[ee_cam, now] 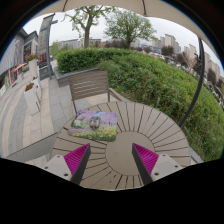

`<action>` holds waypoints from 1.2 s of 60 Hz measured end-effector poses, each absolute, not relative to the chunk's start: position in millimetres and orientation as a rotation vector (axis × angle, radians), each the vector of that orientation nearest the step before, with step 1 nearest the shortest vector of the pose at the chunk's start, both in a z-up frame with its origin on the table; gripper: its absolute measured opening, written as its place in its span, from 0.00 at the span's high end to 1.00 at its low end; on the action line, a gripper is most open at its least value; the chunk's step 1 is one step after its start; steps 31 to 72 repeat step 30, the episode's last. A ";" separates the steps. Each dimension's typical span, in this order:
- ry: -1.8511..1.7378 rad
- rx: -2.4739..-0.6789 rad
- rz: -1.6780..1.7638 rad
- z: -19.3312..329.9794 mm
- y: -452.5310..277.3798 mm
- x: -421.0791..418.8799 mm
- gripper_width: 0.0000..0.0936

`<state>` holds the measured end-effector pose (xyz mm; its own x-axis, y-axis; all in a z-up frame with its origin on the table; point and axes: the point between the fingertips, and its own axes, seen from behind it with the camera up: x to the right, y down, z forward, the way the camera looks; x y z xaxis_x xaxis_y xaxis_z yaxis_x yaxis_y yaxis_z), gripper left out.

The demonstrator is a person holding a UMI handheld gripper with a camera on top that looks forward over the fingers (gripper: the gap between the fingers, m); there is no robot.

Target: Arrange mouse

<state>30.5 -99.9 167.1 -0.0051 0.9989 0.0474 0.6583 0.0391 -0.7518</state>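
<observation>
While hanging low over the round slatted bench (150, 125), carries nothing: gripper (112, 152) with jaws spread wide, magenta pads (78, 158) facing each other across bare slats. Looks like a waiting pose, open and ready, aimed along the slats toward the far side of the bench.

Just ahead of the left finger, and a little beyond it, lies a flat printed mat (97, 125) with a flowery picture, square to the near edge of the bench. Probably put there as the spot for the mouse. Cannot make out the mouse itself with any confidence; possibly a small pale shape on the mat's upper part, but too small to tell. Not between the fingers, in any case.

Beyond the mat stands a slatted chair (88, 88), drawn close to the bench, seat facing it. Behind that, a long green hedge (150, 75) beside grey paving (30, 115), with trees (125, 25) and buildings well beyond.

Judging by this, still at the start: needs first to find the mouse, then to swing left and forward, keeping the jaws open until both sides are around it. Risks scuffing or shifting the mat if brought in too low.
</observation>
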 end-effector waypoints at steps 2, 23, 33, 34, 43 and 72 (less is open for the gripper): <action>-1.731 -1.675 0.727 170.9 -92.9 47.2 0.09; -1.758 -1.621 0.739 193.7 -48.4 151.1 0.09; -1.753 -1.608 0.754 201.3 -40.8 163.3 0.09; -1.753 -1.608 0.754 201.3 -40.8 163.3 0.09; -1.753 -1.608 0.754 201.3 -40.8 163.3 0.09; -1.753 -1.608 0.754 201.3 -40.8 163.3 0.09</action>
